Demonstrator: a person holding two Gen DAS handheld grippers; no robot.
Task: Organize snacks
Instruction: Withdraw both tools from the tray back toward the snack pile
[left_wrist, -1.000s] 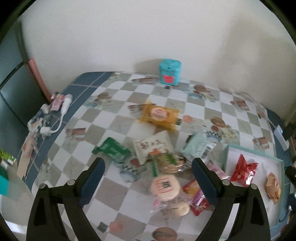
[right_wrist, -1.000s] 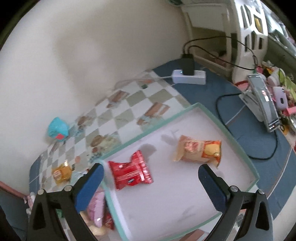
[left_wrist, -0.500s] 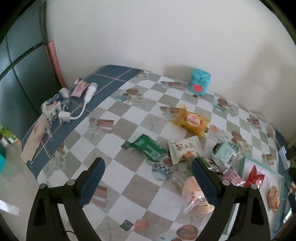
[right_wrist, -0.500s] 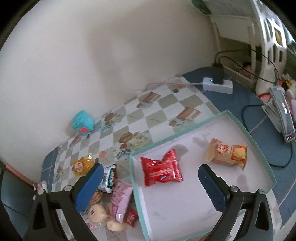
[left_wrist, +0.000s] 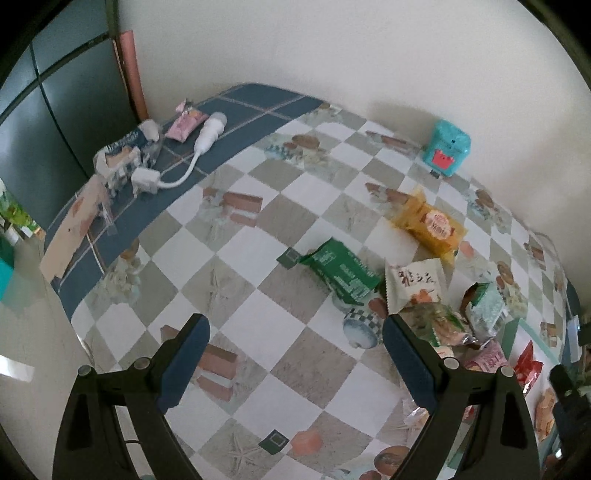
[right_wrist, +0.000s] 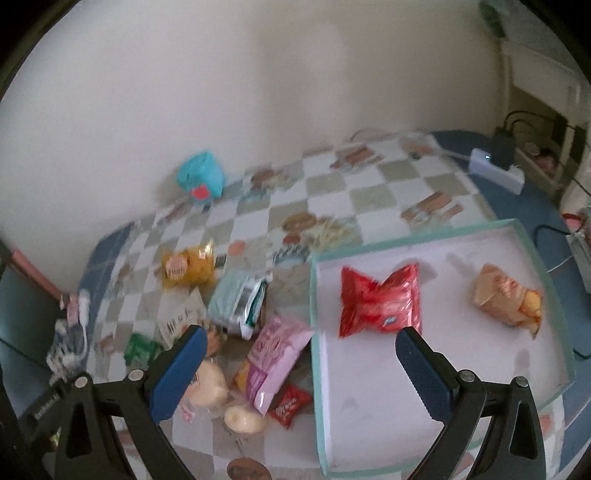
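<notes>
**Both tongs swing back toward the pile**

Right gripper (right_wrist: 297, 363) has pulled off the tray (right_wrist: 424, 369), spread and empty, now above the pink packet (right_wrist: 275, 354) (likely next). Left gripper (left_wrist: 293, 356), spread too, has drifted left. Red packet (right_wrist: 380, 301) and orange packet (right_wrist: 508, 299) lie trayed.

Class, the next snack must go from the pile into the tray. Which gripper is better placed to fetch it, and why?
Probably the right gripper: open, over the pink packet beside the tray. The left gripper, also open, faces bare tablecloth.
</notes>
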